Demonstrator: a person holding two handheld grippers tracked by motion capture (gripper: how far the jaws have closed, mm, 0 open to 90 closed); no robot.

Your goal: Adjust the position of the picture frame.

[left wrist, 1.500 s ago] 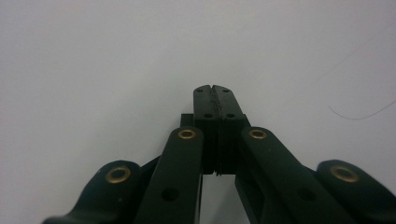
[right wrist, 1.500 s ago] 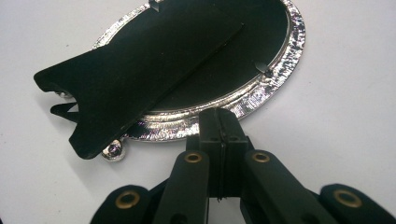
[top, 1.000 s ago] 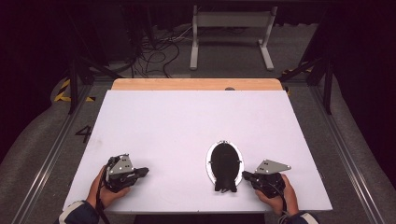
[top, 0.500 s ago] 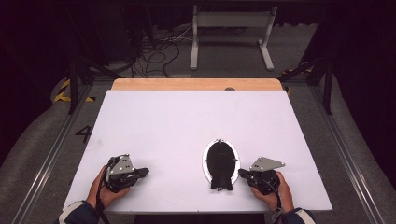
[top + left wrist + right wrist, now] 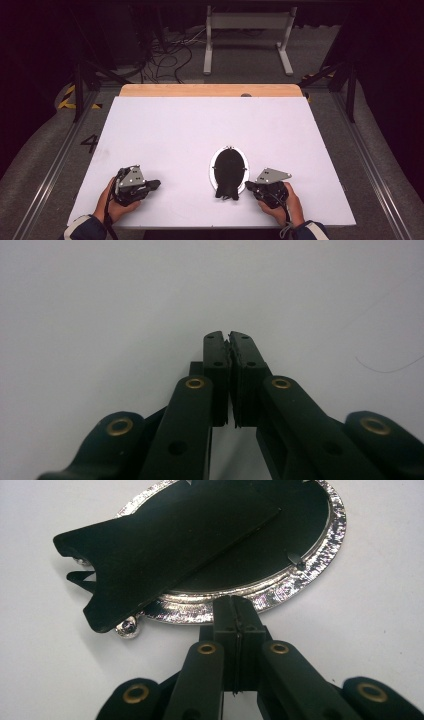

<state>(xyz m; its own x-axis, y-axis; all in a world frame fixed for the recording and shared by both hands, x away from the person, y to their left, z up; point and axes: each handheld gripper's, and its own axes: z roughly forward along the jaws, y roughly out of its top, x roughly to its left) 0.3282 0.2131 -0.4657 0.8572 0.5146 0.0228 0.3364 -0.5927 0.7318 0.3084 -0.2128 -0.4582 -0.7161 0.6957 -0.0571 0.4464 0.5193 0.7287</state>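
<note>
Each hand carries a black two-jaw gripper. The left gripper (image 5: 134,185) and the right gripper (image 5: 269,186) each bear a grey three-cornered plate on top, fastened with small dark screws. The jaw links are matte black with brass-coloured pivot bushings; the rectangular black pads (image 5: 217,352) show small recessed holes. A dark cable trails from each gripper body. The sleeves (image 5: 87,229) are dark blue with white trim.
</note>
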